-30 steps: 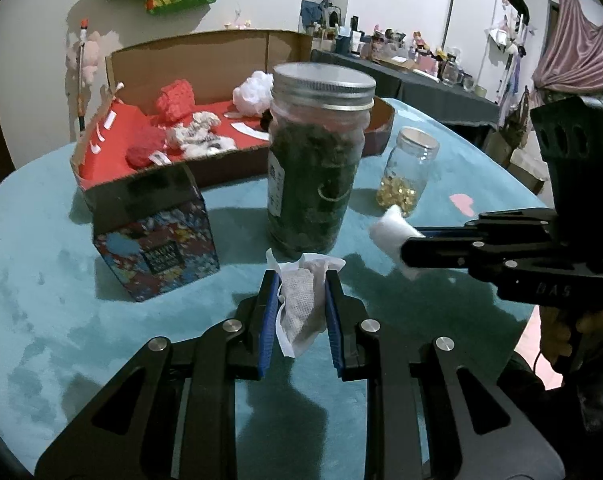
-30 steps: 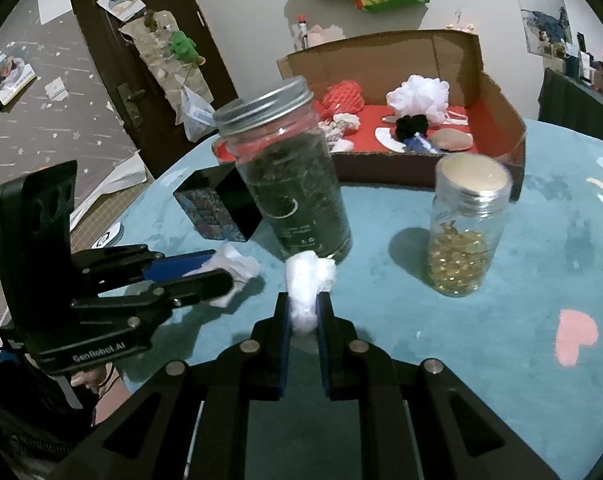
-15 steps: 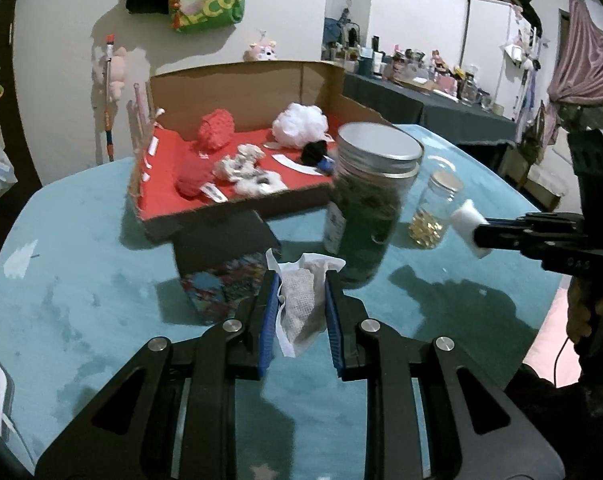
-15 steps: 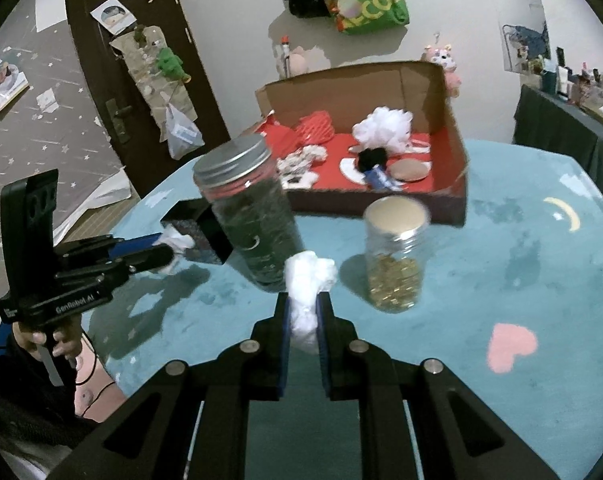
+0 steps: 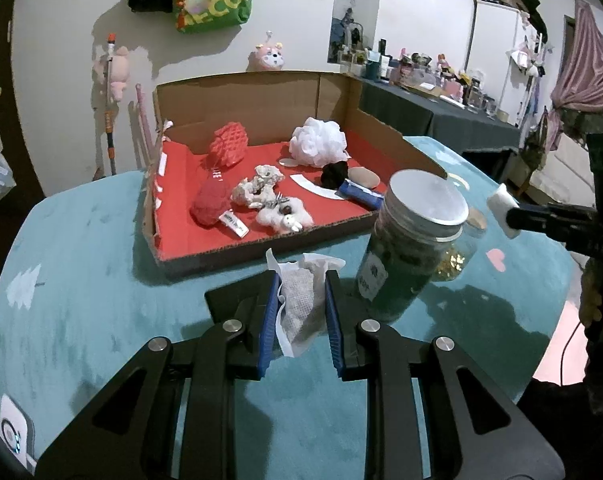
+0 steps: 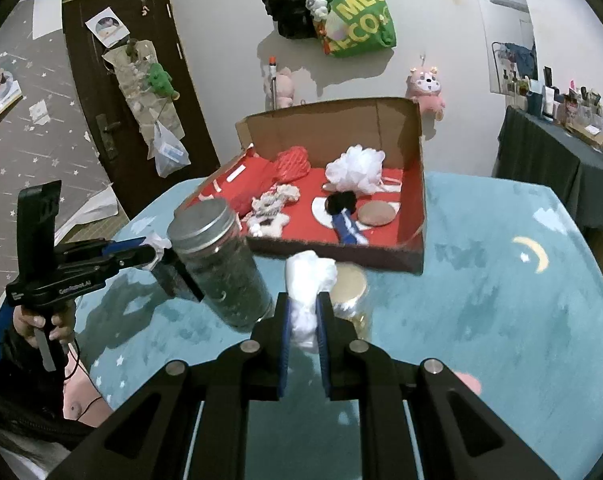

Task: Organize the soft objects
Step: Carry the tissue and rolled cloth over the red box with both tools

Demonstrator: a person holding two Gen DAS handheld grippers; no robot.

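Note:
My left gripper (image 5: 301, 300) is shut on a white mesh pouch (image 5: 299, 300), held above the table in front of the cardboard box (image 5: 261, 96). My right gripper (image 6: 303, 312) is shut on a white soft wad (image 6: 307, 284), raised over the small jar. The box has a red floor and holds several soft things: a white puff (image 5: 319, 142), red knitted pieces (image 5: 227, 146), small white plush bits (image 5: 279, 210). In the right wrist view the left gripper (image 6: 157, 246) shows at the left with its pouch; the right gripper (image 5: 501, 210) shows at the right in the left wrist view.
A tall jar with dark contents and a metal lid (image 5: 409, 248) stands just right of my left gripper. A small jar of gold bits (image 6: 351, 292) stands behind the right gripper. A dark cube box (image 6: 177, 276) sits by the tall jar. Teal cloth covers the round table (image 5: 81, 280).
Both grippers have risen and pulled back from the jars, still holding their soft items. The box interior now shows more fully, and the patterned cube has dropped under my left gripper.

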